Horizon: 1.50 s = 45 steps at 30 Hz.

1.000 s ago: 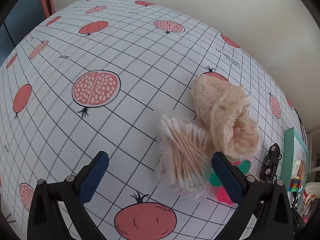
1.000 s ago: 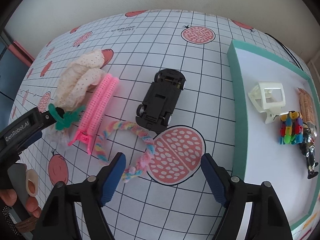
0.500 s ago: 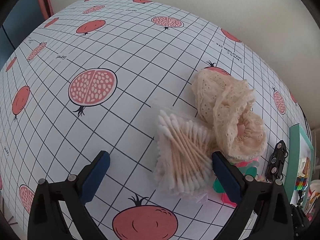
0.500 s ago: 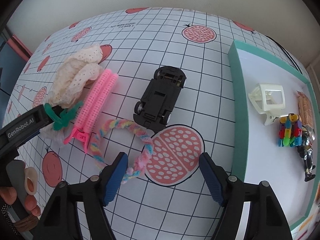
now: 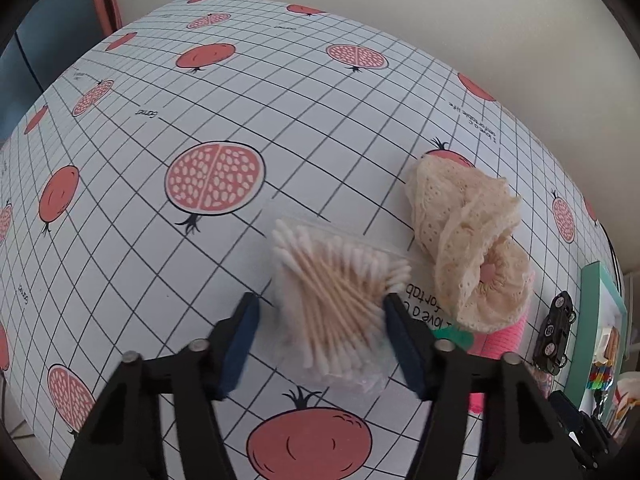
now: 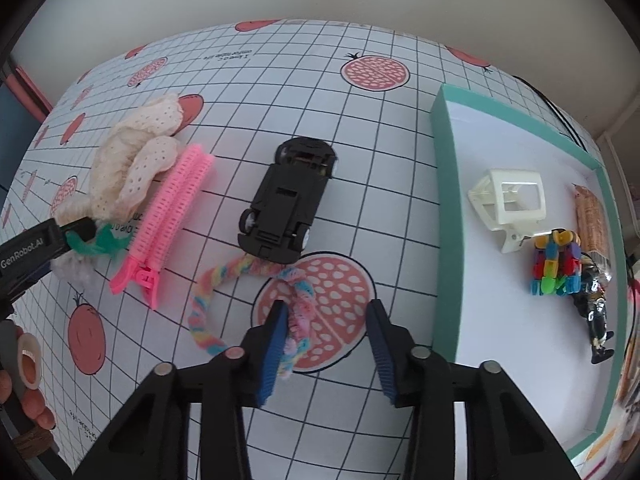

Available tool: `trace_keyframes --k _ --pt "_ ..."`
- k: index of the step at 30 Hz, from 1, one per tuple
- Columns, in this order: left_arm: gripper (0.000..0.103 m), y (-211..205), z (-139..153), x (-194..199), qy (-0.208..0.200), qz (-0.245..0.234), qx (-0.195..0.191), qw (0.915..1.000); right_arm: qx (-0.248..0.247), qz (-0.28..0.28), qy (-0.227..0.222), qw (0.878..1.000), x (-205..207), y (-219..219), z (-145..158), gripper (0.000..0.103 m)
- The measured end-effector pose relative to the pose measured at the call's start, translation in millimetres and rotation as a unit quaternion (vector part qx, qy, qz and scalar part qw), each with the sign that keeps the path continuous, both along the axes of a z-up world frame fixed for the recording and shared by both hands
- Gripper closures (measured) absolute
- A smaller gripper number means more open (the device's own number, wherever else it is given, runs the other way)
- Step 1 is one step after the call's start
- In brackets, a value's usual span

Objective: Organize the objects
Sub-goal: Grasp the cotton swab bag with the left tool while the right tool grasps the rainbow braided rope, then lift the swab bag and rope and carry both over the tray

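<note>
Swabs (image 5: pixel 340 304) betw. open left gripper (image 5: pixel 320 316) jaws, w/ gaps.

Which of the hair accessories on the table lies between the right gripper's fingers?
The pastel braided hair tie; the pink clip and lace scrunchie lie farther left.

- Left gripper (image 5: pixel 320 314): jaws apart, low over the table, one blue pad on each side of the swab bag (image 5: pixel 340 312); contact unclear.
- Right gripper (image 6: pixel 326 344): jaws apart, angled down at the table, left pad (image 6: pixel 272 350) touching the braid (image 6: pixel 296 316).
- Fingers (image 6: pixel 26 376) of the person's left hand wrap the left gripper's handle.
</note>
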<state>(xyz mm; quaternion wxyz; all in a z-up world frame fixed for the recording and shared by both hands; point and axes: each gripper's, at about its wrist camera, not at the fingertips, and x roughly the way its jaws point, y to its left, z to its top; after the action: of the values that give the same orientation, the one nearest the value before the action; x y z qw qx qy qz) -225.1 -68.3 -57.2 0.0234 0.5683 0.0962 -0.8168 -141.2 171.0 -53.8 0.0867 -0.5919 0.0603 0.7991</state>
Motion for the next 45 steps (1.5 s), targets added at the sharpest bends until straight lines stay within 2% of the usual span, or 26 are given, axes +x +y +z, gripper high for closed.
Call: trace_keyframes --k 4,10,20,27,34,39,45 --pt "0.049 -9.9 1.9 4.7 0.002 0.009 0.002 1.0 0.001 -0.005 0.002 1.0 3.3 3.9 -0.3 0.076" --pt "0.052 -12.1 1.6 8.5 0.005 0.021 0.001 0.9998 0.002 -0.013 0.005 1.0 8.1 12.4 -1.2 0.093" --pt "0.056 -14.7 8.6 18.8 0.009 0.027 0.003 0.9996 -0.035 -0.018 0.016 0.999 18.4 25.9 3.1 0.095" --pt "0.057 -14.5 17.6 15.3 0.021 0.031 0.003 0.9993 -0.03 -0.013 0.039 0.999 17.1 29.8 23.8 0.095" --pt "0.057 -14.9 38.9 12.9 0.05 0.034 0.001 0.9982 -0.028 -0.014 0.065 0.997 13.9 25.8 48.7 0.095" --pt "0.057 -6.4 47.6 13.5 0.059 0.027 0.005 0.9979 -0.032 -0.022 0.066 0.997 11.8 32.4 49.3 0.095" --pt "0.057 21.4 62.7 20.4 0.072 -0.003 0.017 0.9972 -0.025 -0.046 0.077 0.996 17.7 53.0 57.0 0.095"
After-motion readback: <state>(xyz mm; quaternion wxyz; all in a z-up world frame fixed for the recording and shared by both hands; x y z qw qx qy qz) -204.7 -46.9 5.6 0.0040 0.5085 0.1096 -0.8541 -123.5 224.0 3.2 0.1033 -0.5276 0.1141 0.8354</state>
